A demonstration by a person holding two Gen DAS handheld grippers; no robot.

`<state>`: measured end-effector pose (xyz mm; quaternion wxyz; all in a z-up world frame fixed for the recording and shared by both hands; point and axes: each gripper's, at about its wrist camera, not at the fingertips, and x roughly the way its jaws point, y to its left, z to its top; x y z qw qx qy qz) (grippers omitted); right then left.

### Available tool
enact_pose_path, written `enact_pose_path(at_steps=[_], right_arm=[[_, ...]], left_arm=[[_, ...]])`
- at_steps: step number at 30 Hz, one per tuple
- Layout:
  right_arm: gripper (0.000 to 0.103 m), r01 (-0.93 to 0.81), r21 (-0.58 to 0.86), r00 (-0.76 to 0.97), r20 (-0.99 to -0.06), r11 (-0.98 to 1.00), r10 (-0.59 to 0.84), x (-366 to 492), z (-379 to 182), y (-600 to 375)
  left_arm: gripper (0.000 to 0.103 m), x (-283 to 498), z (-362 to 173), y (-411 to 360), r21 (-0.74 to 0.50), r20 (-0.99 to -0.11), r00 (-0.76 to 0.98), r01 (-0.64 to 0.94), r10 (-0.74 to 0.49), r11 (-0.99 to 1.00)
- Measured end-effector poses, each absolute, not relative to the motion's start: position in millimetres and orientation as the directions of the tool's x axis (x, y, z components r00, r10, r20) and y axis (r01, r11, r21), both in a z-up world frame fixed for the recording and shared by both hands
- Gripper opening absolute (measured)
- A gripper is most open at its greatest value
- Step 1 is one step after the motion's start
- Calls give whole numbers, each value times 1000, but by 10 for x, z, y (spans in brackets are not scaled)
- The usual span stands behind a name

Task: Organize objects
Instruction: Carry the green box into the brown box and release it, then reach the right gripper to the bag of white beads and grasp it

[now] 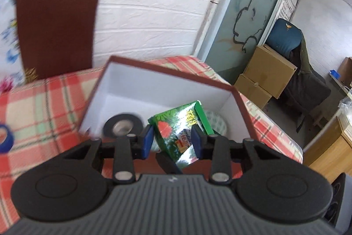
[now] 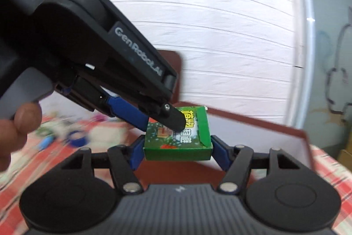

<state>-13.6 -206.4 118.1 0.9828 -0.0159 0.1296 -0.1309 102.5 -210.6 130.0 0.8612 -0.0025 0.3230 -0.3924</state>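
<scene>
A green carton (image 1: 178, 131) with red and yellow print is held over an open brown box (image 1: 167, 72) with a white inside. My left gripper (image 1: 172, 139) has its blue pads on both sides of the carton. My right gripper (image 2: 177, 148) is shut on the same carton (image 2: 178, 140), and the left gripper's fingers (image 2: 132, 111) reach onto it from above. Inside the box lie a black tape roll (image 1: 123, 124) and a white roll (image 1: 216, 122).
The box stands on a red plaid tablecloth (image 1: 44, 107). A blue tape roll (image 1: 5, 138) lies at the left edge. The brown lid (image 1: 57, 28) leans on the white wall behind. Cardboard boxes (image 1: 268, 74) and a chair stand to the right.
</scene>
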Motion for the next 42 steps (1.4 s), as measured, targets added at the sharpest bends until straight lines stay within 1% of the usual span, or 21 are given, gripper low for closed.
enact_pose_path(at_steps=[2, 4, 5, 7, 11, 14, 16, 19, 22, 24, 25, 27, 29, 30, 31, 32, 33, 35, 37, 40, 42], right_arm=[[64, 292, -62, 915, -272, 954, -298, 21, 1158, -2300], [66, 311, -50, 890, -336, 949, -309, 190, 1082, -2476], [67, 328, -26, 886, -339, 944, -316, 194, 1071, -2527], [67, 332, 3, 899, -306, 943, -315, 87, 1083, -2520], [67, 319, -25, 924, -212, 947, -317, -213, 977, -2234], [69, 281, -33, 940, -191, 959, -282, -353, 860, -1971], [67, 207, -40, 945, -249, 978, -210, -318, 779, -1796], [67, 100, -78, 926, -356, 992, -121, -230, 651, -1500], [67, -14, -89, 881, -472, 996, -30, -57, 516, -1243], [67, -89, -99, 847, -531, 991, 23, 127, 449, -1058], [67, -115, -110, 836, -548, 987, 36, 133, 387, -949], [67, -172, -109, 809, -583, 979, 77, 315, 362, -818], [68, -205, -93, 798, -592, 974, 111, 467, 368, -690], [68, -219, -86, 794, -595, 972, 126, 568, 371, -629], [67, -224, -83, 794, -594, 971, 132, 685, 371, -574], [67, -222, -84, 801, -584, 971, 133, 800, 393, -544], [67, -217, -88, 816, -563, 972, 132, 922, 433, -512], [68, -199, -92, 848, -514, 976, 125, 1228, 558, -479], [69, -188, -79, 861, -494, 979, 125, 1610, 658, -416], [70, -221, -151, 841, -530, 963, 110, 2130, 616, -219], [72, -294, -258, 815, -570, 920, 101, 2348, 471, -12]], left_arm=[[42, 1144, 1199, -2334, -229, -560, 502, 670, -659, 706], [40, 1228, 1064, -2439, -200, -606, 527, 623, -596, 756], [40, 1239, 1007, -2432, -210, -622, 516, 614, -588, 761], [41, 1173, 977, -2244, -257, -586, 504, 627, -635, 735], [41, 920, 1048, -1721, -201, -510, 581, 636, -634, 745], [41, 823, 977, -1286, -158, -509, 635, 595, -581, 788], [41, 801, 842, -991, -122, -542, 666, 542, -513, 832], [41, 834, 510, -507, -59, -625, 690, 423, -364, 904], [42, 871, 183, 90, 27, -683, 708, 268, -178, 963], [44, 825, 160, 442, 34, -635, 759, 211, -142, 977], [50, 824, 154, 576, 52, -630, 770, 173, -102, 984], [56, 840, 143, 841, 83, -609, 793, 74, -9, 994], [61, 865, 73, 1065, 122, -564, 822, -7, 75, 992], [69, 899, 48, 1180, 81, -554, 830, -26, 67, 996], [68, 920, 54, 1321, -20, -561, 827, -33, 17, 999], [67, 917, 61, 1409, -69, -551, 835, -50, 4, 996], [66, 909, 58, 1440, -86, -545, 839, -55, -1, 995], [66, 909, 61, 1359, -54, -537, 844, -53, 16, 997], [67, 921, 60, 1317, -40, -534, 845, -49, 20, 998], [66, 942, 47, 1393, -87, -527, 850, -49, -4, 995], [66, 905, 0, 1468, -99, -523, 852, -47, -12, 994]])
